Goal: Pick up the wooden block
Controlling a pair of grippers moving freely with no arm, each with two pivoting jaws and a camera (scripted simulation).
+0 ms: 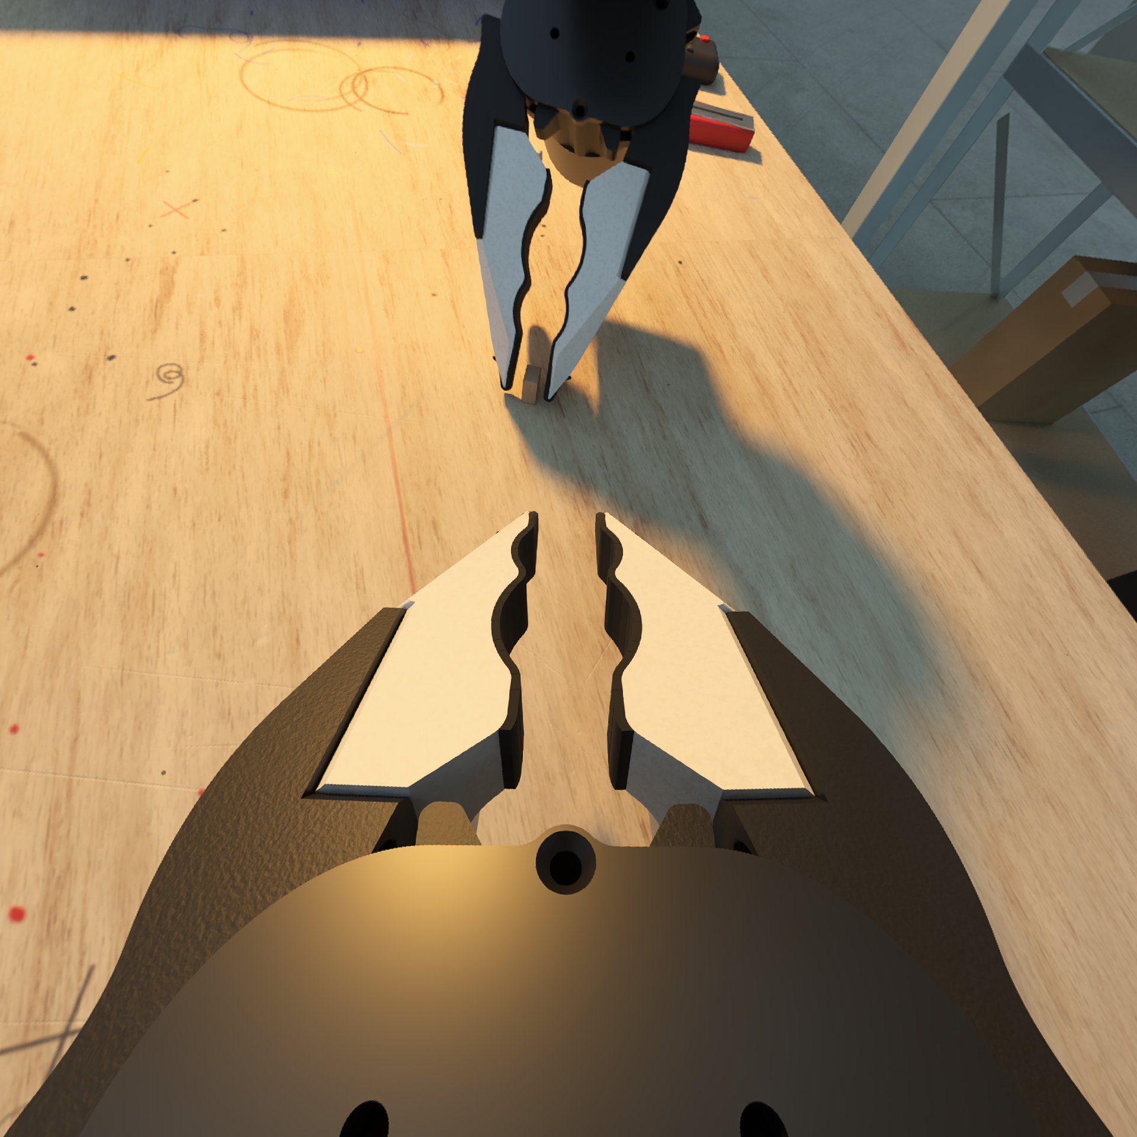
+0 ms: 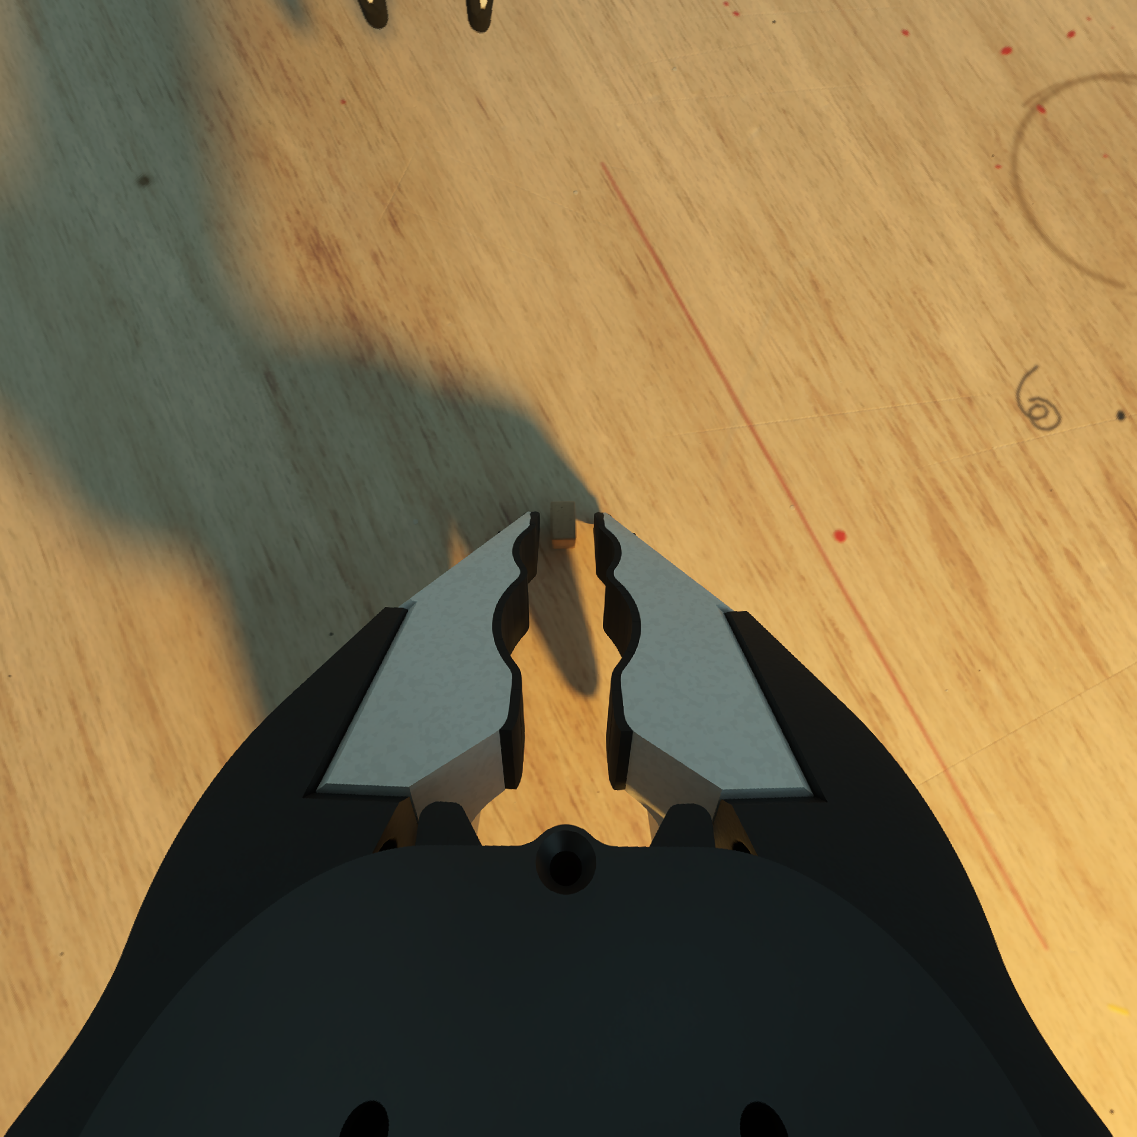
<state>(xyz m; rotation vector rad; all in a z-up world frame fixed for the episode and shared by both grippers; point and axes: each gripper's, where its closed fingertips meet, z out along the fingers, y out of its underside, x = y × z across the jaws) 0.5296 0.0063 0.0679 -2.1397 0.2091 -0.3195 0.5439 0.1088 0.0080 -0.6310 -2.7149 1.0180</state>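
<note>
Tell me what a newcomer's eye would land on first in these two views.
First, the dark right gripper reaching down to the wooden table, its open fingers straddling the tiny wooden block without clamping it. Next, its long shadow slanting across the boards. Then the tan left gripper, open and empty in the foreground, and a red tool near the table's far edge.

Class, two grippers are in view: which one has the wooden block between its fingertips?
The black right gripper, tips down at the table around the wooden block. The brown left gripper holds nothing between its fingertips.
</note>
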